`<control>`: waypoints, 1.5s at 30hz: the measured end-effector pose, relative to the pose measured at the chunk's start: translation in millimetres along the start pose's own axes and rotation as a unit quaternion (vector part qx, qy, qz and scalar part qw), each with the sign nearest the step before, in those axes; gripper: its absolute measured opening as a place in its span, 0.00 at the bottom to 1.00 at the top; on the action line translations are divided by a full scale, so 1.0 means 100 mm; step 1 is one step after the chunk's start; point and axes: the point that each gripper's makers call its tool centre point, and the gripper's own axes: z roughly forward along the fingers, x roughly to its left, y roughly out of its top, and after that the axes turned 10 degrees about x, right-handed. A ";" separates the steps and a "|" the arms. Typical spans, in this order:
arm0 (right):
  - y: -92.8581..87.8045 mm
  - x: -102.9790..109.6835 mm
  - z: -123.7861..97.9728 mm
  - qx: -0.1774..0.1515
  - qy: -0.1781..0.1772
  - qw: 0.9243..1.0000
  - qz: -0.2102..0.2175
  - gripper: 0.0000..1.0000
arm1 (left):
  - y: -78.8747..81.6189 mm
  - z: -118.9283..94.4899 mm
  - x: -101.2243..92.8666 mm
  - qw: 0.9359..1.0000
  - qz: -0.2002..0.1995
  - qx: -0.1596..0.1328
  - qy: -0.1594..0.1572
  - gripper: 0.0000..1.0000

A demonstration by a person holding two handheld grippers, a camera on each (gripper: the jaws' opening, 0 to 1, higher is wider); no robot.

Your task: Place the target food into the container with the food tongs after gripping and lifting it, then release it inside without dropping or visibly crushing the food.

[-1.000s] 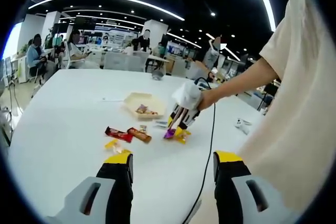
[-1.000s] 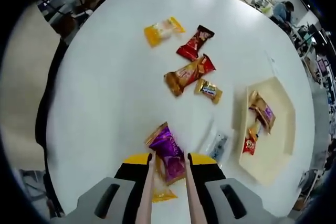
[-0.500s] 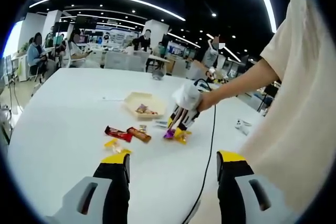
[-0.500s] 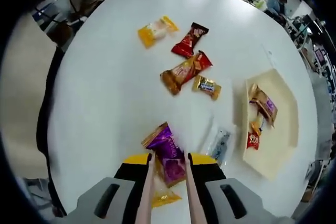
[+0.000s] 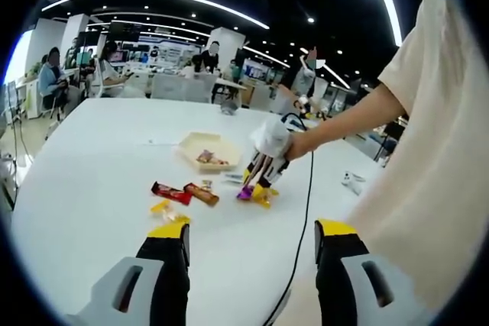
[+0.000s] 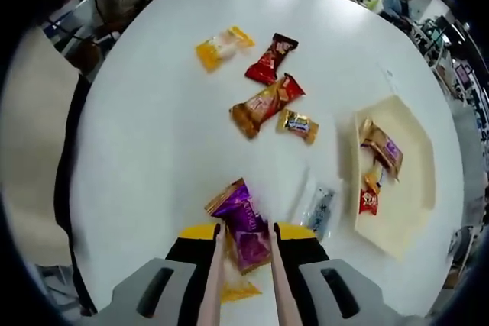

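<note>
Right gripper view: the right tongs (image 6: 243,243) are clamped on the purple packet (image 6: 240,223) at six o'clock. Squeeze gently, lift clear of the bench (image 6: 153,150), then carry toward the tray (image 6: 409,211) at three o'clock. The left tongs (image 5: 248,257) stand apart, idle.

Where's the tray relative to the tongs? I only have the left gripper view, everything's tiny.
Observer: In the right gripper view the cream tray lies to the right of the tongs, apart from them, on the white table.
Operator: Tongs holding anything?
Observer: Yes, the two arms close on a purple packet, which sits between the right gripper jaws.
Operator: Tray empty?
Observer: No, it holds a brown-purple packet and a small red one.
</note>
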 end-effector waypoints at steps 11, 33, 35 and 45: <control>0.00 -0.01 0.00 -0.011 -0.001 1.000 0.019 0.26 | -0.01 0.01 -0.02 1.000 0.002 0.002 0.000 0.65; 0.02 0.00 -0.03 -0.031 -0.012 0.997 0.072 0.21 | 0.00 -0.01 0.00 1.000 0.003 0.002 0.004 0.64; 0.02 0.01 -0.04 -0.034 -0.013 0.996 0.076 0.21 | 0.01 -0.01 0.00 1.000 0.003 0.002 0.003 0.64; 0.05 -0.09 -0.20 -0.049 -0.028 0.995 0.081 0.21 | 0.05 0.03 0.00 1.000 0.009 0.001 -0.003 0.64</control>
